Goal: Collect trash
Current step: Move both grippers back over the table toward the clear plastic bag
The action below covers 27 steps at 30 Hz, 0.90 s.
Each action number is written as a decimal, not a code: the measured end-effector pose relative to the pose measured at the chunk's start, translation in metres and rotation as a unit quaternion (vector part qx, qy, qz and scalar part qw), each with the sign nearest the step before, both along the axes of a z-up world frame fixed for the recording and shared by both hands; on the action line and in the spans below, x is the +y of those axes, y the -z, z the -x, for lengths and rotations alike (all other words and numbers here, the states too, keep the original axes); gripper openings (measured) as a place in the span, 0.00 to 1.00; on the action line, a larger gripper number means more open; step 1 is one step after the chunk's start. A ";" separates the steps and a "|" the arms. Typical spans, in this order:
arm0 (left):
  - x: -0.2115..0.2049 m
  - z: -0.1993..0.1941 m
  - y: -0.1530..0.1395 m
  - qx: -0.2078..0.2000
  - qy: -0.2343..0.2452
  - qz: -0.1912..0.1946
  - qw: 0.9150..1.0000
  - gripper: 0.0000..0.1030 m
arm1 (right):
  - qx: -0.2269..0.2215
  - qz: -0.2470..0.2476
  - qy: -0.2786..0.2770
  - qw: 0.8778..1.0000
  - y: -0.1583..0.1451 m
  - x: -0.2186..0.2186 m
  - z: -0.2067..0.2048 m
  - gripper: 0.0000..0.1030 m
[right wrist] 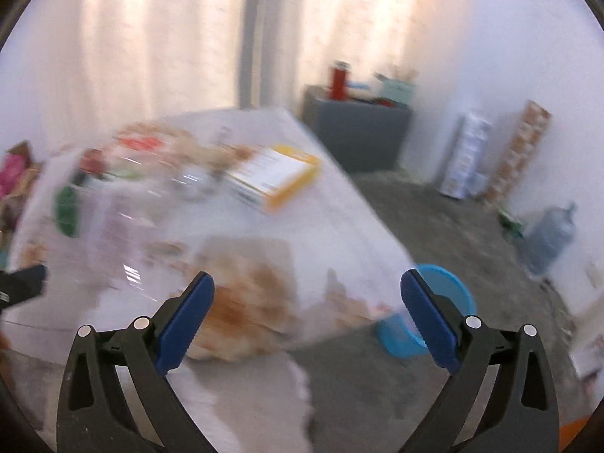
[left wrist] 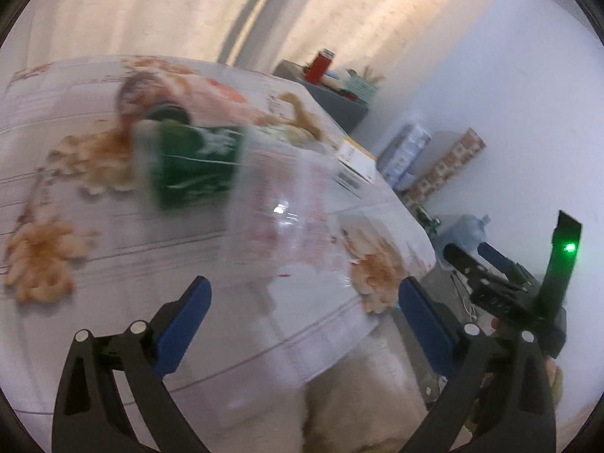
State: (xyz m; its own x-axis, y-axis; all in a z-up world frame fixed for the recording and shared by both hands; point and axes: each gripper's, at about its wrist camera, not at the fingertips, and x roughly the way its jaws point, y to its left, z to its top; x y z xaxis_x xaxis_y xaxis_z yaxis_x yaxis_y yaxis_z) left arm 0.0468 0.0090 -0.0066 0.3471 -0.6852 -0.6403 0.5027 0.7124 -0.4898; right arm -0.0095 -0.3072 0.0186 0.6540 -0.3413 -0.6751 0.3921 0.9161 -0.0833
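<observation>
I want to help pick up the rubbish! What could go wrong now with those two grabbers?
Both views are smeared with motion blur, so aiming looks hard. The open left gripper could bump the green-labelled clear plastic bottle lying on the flower-patterned tablecloth and roll it away.

The yellow-edged cardboard box sits near the table's edge; a knock from the open right gripper might drop it.

Trash could also miss the round blue plastic bin on the floor.
</observation>
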 end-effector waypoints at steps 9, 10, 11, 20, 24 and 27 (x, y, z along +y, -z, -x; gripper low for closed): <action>0.025 -0.014 0.006 -0.007 -0.007 0.040 0.999 0.95 | 0.016 -0.128 -0.072 0.989 0.008 0.026 -0.018 0.92; 0.023 -0.018 0.010 -0.004 -0.001 0.050 0.999 0.95 | 0.018 -0.136 -0.074 0.988 0.010 0.028 -0.019 0.92; 0.023 -0.021 0.010 -0.002 -0.002 0.051 0.999 0.95 | 0.019 -0.144 -0.076 0.986 0.012 0.027 -0.019 0.92; 0.002 -0.047 0.034 -0.010 -0.022 0.010 1.000 0.85 | 0.019 -0.155 -0.075 0.985 0.011 0.030 -0.018 0.92; -0.006 -0.054 0.042 0.004 -0.024 0.007 1.000 0.68 | 0.023 -0.165 -0.071 0.983 0.012 0.023 -0.015 0.92; -0.011 -0.059 0.046 0.017 -0.027 0.012 0.999 0.55 | 0.024 -0.168 -0.072 0.983 0.014 0.023 -0.014 0.92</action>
State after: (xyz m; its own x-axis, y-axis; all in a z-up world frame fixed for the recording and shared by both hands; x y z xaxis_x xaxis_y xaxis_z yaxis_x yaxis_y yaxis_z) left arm 0.1059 -0.0020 -0.0526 0.3621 -0.6810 -0.6365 0.4467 0.7261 -0.5227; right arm 0.0050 -0.2844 0.0050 0.6438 -0.0002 -0.7652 0.2597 0.9407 0.2182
